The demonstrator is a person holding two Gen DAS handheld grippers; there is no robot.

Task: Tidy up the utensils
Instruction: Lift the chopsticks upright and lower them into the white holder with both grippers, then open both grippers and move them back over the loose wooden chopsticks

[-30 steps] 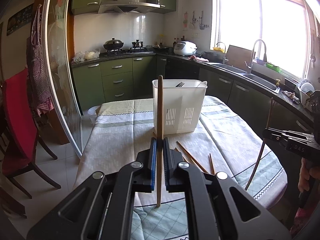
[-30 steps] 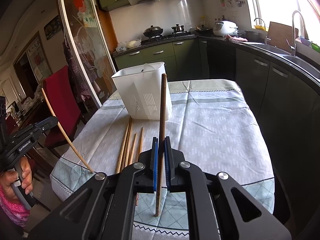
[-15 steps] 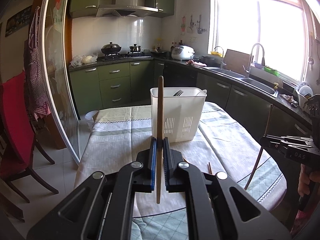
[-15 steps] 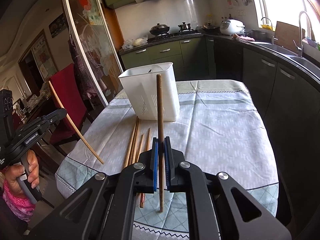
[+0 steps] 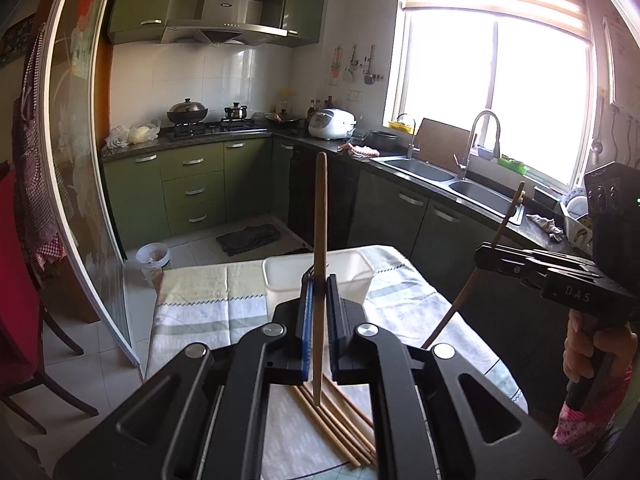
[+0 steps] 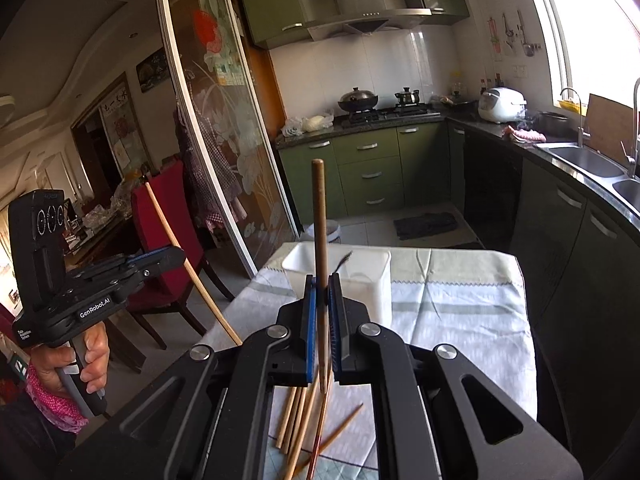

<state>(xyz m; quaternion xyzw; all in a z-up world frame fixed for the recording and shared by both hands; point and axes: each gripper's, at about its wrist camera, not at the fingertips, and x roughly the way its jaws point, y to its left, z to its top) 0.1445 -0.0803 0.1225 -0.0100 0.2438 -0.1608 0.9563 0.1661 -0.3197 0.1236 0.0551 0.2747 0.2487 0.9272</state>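
— While both grippers hang over the near end of the table (image 5: 404,304), what does each one have?

— One chopstick apiece. The left gripper (image 5: 319,312) has its blue pads clamped narrow on a pale wooden chopstick (image 5: 320,240) that stands almost upright, its lower tip clear of the cloth. The right gripper (image 6: 321,312) is pinched just as tight on a darker brown chopstick (image 6: 319,216), also upright.

— And the rest of the chopsticks?

— A loose bundle of chopsticks (image 6: 298,420) lies on the tablecloth at the near edge, right below the two grippers, most of them side by side, one or two thinner ones crossing at an angle.

— Where is the holder?

— The white utensil holder (image 6: 376,280) stands farther along the table, toward the kitchen counter, beyond both held sticks. A dark fork (image 6: 344,260) pokes up inside it.

— Can you see the person?

— Only hands. The left hand (image 6: 86,356) wraps the left gripper's handle at the left side, above a pink sleeve (image 6: 52,404); the right hand (image 5: 596,348) grips the other handle at the right.
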